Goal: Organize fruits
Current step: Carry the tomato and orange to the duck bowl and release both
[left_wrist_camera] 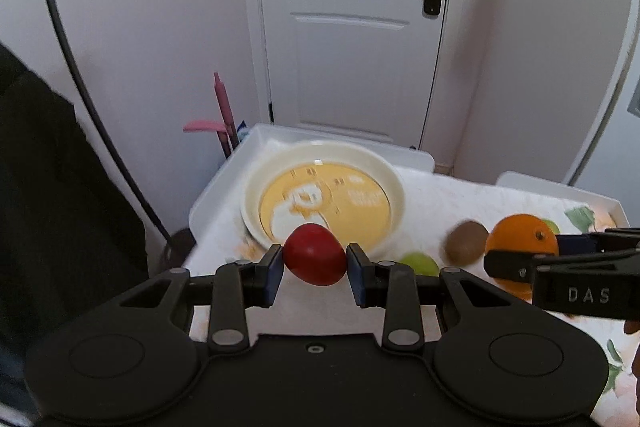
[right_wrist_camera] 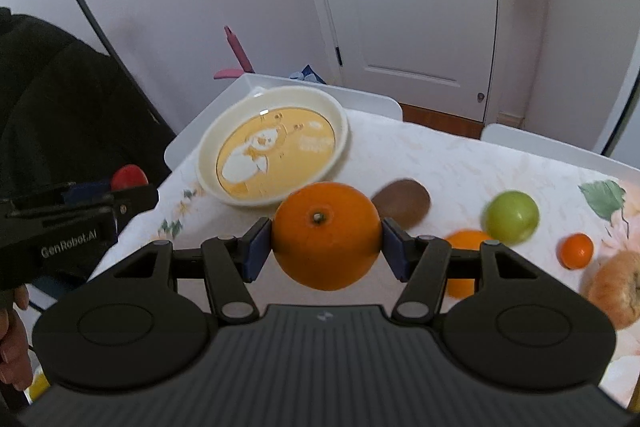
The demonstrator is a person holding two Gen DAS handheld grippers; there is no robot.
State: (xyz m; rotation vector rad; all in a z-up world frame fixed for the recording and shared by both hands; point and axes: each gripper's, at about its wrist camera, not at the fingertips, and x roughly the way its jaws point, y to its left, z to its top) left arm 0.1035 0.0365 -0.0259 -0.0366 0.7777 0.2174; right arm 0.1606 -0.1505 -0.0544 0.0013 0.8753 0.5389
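My left gripper (left_wrist_camera: 315, 261) is shut on a small red fruit (left_wrist_camera: 315, 254), held above the table just in front of the white plate with a yellow picture (left_wrist_camera: 256, 195). My right gripper (right_wrist_camera: 327, 237) is shut on a large orange (right_wrist_camera: 327, 235), also lifted over the table near the plate (right_wrist_camera: 208, 151). The right gripper with its orange (left_wrist_camera: 520, 231) shows at the right edge of the left wrist view. At the left of the right wrist view the left gripper carries the red fruit (right_wrist_camera: 129, 177).
On the flowered tablecloth lie a brown kiwi (right_wrist_camera: 404, 202), a green apple (right_wrist_camera: 511, 215), a second orange (right_wrist_camera: 464, 241), a small tangerine (right_wrist_camera: 576, 250) and a bagel-like bun (right_wrist_camera: 614, 287). A white door (left_wrist_camera: 352, 27) and a dark chair (left_wrist_camera: 40, 167) stand behind and left of the table.
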